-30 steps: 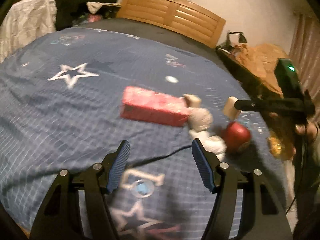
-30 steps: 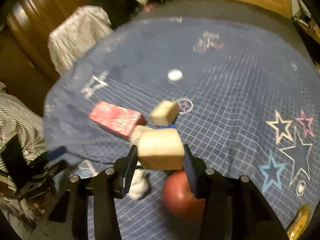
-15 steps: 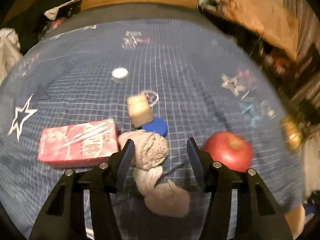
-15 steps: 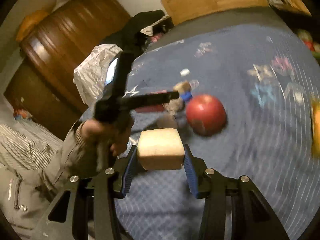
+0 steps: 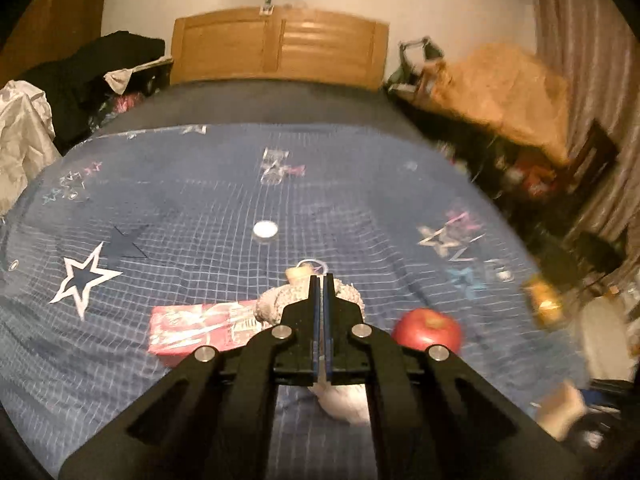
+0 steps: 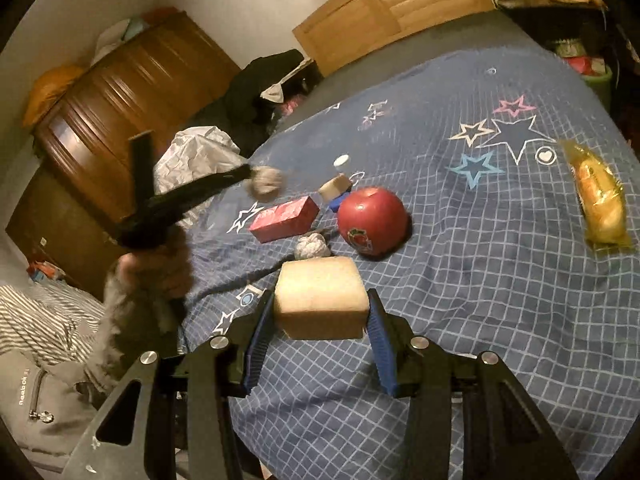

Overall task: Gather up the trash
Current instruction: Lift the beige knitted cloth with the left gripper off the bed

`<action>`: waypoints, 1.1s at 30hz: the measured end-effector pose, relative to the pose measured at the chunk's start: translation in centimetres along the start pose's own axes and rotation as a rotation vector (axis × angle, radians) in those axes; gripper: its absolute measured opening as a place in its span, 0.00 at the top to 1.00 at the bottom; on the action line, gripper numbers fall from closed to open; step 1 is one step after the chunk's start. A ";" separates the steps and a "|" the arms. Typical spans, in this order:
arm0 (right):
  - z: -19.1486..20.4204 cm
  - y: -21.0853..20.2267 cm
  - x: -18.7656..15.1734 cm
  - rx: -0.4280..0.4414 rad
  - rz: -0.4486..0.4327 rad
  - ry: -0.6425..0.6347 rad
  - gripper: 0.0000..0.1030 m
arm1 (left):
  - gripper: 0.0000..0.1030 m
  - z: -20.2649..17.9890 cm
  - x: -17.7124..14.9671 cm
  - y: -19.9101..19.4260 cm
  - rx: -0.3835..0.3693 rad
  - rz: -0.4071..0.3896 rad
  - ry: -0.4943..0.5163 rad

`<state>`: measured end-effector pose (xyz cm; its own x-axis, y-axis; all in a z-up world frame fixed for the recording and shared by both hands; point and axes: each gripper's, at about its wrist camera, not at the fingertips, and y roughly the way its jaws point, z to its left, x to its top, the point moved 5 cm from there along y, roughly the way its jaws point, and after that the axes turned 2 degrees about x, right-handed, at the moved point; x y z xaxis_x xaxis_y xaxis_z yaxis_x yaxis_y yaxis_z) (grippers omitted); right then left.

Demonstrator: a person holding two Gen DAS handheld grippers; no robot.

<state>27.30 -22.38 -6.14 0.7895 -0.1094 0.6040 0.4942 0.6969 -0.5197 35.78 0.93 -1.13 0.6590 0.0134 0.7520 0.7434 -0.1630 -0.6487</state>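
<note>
My left gripper (image 5: 321, 280) is shut on a crumpled grey paper wad (image 5: 272, 305) and holds it above the bed; from the right wrist view the wad (image 6: 266, 182) hangs at the tip of the left gripper (image 6: 244, 171). My right gripper (image 6: 320, 312) is shut on a tan foam block (image 6: 322, 298), lifted off the blanket. On the blue star blanket (image 6: 500, 240) lie a second paper wad (image 6: 311, 246), a red carton (image 6: 285, 219), a red apple (image 6: 372, 222), another tan block (image 6: 334, 188), a blue cap (image 6: 336, 203) and a white cap (image 6: 341, 161).
A yellow snack wrapper (image 6: 600, 196) lies on the blanket at the right. A wooden headboard (image 5: 280, 48) stands at the far end, a dark wardrobe (image 6: 112, 112) and piled clothes (image 6: 192, 164) to the left, and cluttered furniture (image 5: 500, 92) along the right side.
My left gripper closed on the grey paper wad and lifted it. My right gripper, still holding the foam block, pulled back and away from the pile.
</note>
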 end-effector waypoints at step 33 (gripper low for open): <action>-0.2 -0.1 -12.3 -0.344 -0.094 -0.130 0.17 | 0.33 0.0 -20.5 -7.7 -0.029 0.031 0.087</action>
<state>17.67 -21.24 -13.67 0.6933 -0.0553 0.7185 0.6728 0.4069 -0.6179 16.54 1.95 -11.57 0.6681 -0.0776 0.7401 0.7186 -0.1907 -0.6687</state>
